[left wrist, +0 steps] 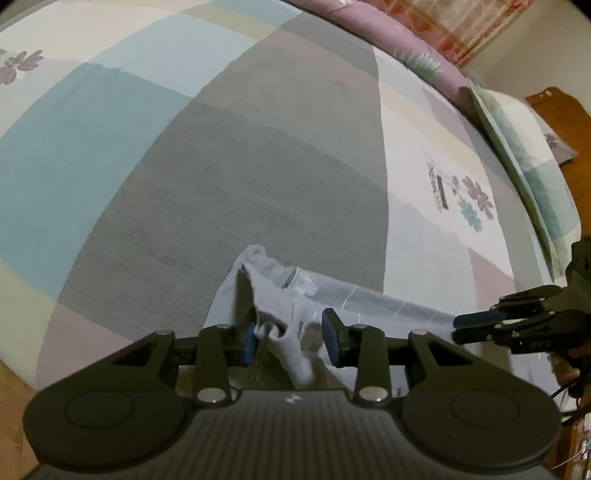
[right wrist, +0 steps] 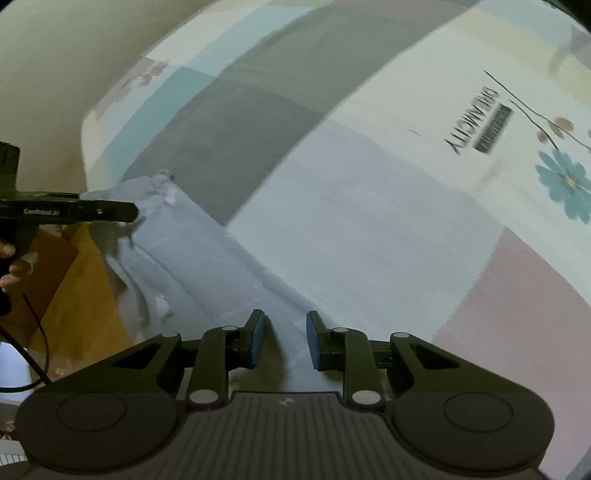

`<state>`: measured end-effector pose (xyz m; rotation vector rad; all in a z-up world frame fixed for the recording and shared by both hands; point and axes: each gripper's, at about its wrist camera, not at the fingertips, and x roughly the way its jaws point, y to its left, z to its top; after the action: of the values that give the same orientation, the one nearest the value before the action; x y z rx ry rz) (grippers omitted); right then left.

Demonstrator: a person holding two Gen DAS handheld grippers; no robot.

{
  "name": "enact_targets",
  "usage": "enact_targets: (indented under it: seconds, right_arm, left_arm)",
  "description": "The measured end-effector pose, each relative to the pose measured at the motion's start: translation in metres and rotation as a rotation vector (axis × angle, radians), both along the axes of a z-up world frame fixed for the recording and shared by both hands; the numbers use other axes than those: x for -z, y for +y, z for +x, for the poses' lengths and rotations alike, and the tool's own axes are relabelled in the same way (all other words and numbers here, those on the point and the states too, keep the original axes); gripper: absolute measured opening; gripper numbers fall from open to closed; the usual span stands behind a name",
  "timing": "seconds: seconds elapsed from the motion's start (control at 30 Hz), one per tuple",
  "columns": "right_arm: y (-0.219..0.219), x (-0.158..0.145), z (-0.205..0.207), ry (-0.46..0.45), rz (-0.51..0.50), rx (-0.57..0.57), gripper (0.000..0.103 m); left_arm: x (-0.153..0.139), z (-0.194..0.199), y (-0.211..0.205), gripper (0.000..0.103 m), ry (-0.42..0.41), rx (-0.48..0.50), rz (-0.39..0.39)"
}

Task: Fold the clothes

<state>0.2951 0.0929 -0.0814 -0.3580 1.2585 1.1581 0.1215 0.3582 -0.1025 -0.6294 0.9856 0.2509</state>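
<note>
A pale grey-blue garment with thin white lines lies along the near edge of the patchwork bed sheet. My left gripper stands over its bunched end. Its jaws are apart, a twisted fold of the cloth runs between them, and the pads do not squeeze it. In the right wrist view the garment stretches from the left gripper down to my right gripper. The right jaws are apart, with the cloth lying in the gap below the pads. From the left wrist view the right gripper shows at the right edge.
A pillow and a purple quilt lie along the far side of the bed. Wooden furniture stands behind them. Past the bed's near edge are a wooden floor, a black cable and a person's hand.
</note>
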Motion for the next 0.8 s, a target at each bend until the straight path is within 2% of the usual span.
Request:
enact_targets:
  seconds: [0.13,0.17,0.23,0.27,0.33,0.47,0.5,0.63,0.67,0.7,0.8]
  right_arm:
    - [-0.002,0.003,-0.006,-0.064,-0.018,-0.102,0.024]
    - [0.001,0.001,-0.011,-0.1,-0.03,-0.149,0.022]
    - [0.006,-0.001,-0.021,-0.171,-0.054,-0.244,0.007]
    - [0.008,-0.002,-0.024,-0.197,-0.061,-0.277,0.005]
    - [0.008,-0.007,-0.029,-0.247,-0.061,-0.293,0.005]
    - [0.004,-0.02,-0.031,-0.32,-0.036,-0.264,0.004]
    - [0.003,-0.021,-0.03,-0.324,-0.036,-0.253,0.005]
    - [0.007,-0.007,-0.033,-0.315,-0.067,-0.246,0.005]
    - [0.009,-0.005,-0.034,-0.317,-0.068,-0.242,0.005]
    - [0.01,-0.004,-0.034,-0.317,-0.07,-0.235,0.005]
    - [0.01,-0.008,-0.035,-0.328,-0.069,-0.206,0.009]
  left_arm:
    - [0.006,-0.001,-0.004,0.03,0.018,0.001,0.016]
    - [0.006,-0.001,-0.006,0.027,0.019,0.004,0.029]
    - [0.003,0.0,-0.009,0.014,0.017,0.021,0.069]
    - [0.001,0.001,-0.011,0.01,0.009,0.032,0.082]
    - [-0.007,0.001,-0.015,0.009,-0.023,0.062,0.127]
    - [-0.022,0.002,-0.019,0.009,-0.1,0.096,0.174]
    - [-0.02,0.003,-0.017,0.009,-0.101,0.103,0.165]
    - [-0.002,0.005,-0.008,0.012,-0.035,0.082,0.134]
    - [-0.001,0.004,-0.006,0.015,-0.028,0.071,0.133]
    - [-0.001,0.002,-0.003,0.025,-0.022,0.06,0.133]
    - [-0.003,-0.003,0.004,0.027,-0.005,0.031,0.148]
